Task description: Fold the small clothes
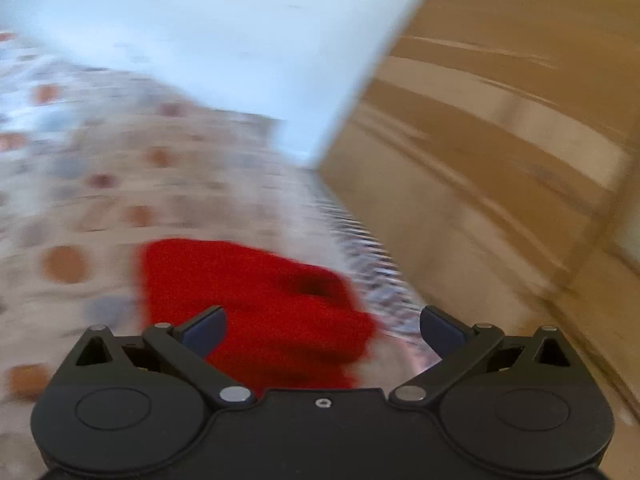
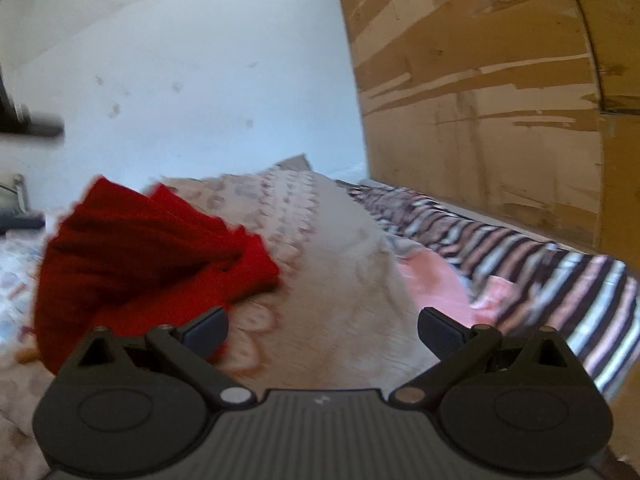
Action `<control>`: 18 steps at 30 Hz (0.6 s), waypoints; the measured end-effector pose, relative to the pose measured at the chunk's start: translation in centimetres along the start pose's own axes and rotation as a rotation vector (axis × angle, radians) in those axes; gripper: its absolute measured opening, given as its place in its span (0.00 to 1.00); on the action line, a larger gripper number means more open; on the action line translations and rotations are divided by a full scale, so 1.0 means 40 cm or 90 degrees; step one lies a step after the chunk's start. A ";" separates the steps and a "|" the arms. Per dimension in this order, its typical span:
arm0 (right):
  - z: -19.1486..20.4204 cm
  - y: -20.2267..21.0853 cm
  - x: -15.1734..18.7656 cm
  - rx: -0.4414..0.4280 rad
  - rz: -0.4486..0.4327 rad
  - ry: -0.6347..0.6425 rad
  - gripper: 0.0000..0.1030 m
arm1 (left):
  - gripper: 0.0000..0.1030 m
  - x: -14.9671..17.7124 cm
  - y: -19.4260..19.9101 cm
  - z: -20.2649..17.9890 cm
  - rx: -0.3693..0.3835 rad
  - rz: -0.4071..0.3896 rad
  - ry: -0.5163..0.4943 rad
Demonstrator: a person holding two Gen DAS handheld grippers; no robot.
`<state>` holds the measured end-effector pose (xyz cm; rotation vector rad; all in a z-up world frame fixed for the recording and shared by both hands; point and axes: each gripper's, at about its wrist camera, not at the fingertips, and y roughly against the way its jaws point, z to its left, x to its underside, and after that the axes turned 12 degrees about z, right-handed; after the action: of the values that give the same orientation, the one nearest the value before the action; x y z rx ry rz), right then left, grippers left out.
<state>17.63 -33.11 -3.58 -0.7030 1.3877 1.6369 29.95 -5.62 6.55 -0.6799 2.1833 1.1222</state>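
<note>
A small red garment [image 1: 256, 304] lies bunched on a patterned bedspread [image 1: 120, 184], just ahead of my left gripper [image 1: 322, 330]. The left jaws stand wide open; the red cloth shows between them but neither pad presses on it. In the right wrist view the same red garment [image 2: 132, 256] sits crumpled at the left, beyond and beside the left fingertip. My right gripper [image 2: 322, 330] is open over bare beige bedspread [image 2: 344, 280] with nothing between its fingers. The left wrist view is blurred.
A brown wooden headboard or wardrobe panel [image 2: 480, 100] rises on the right, a pale wall [image 2: 180, 60] behind. A striped cloth [image 2: 520, 256] and a pink one [image 2: 432, 280] lie along the right side of the bed. Dark objects [image 2: 24, 124] sit at the far left.
</note>
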 end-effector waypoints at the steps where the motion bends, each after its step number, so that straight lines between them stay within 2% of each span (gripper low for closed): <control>1: 0.011 0.000 -0.009 -0.021 -0.003 -0.002 1.00 | 0.99 -0.001 0.004 0.020 -0.029 -0.005 0.017; 4: 0.040 -0.006 -0.045 -0.085 -0.004 -0.019 1.00 | 0.99 0.002 0.006 0.091 -0.087 -0.003 0.083; 7: 0.062 -0.018 -0.088 -0.144 0.004 -0.053 1.00 | 0.99 0.019 0.004 0.158 -0.115 0.011 0.150; 12: 0.120 -0.056 -0.152 -0.244 0.037 -0.114 1.00 | 0.99 0.071 0.008 0.246 -0.131 0.029 0.227; 15: 0.165 -0.089 -0.185 -0.257 0.064 -0.149 1.00 | 0.99 0.088 -0.008 0.273 -0.118 0.051 0.247; 18: 0.203 -0.117 -0.211 -0.208 0.080 -0.175 1.00 | 0.99 0.106 -0.038 0.271 -0.118 0.083 0.238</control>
<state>26.59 -27.25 3.10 -0.5547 0.9957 2.0027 30.89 1.98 -2.37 -0.8986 2.4846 1.3676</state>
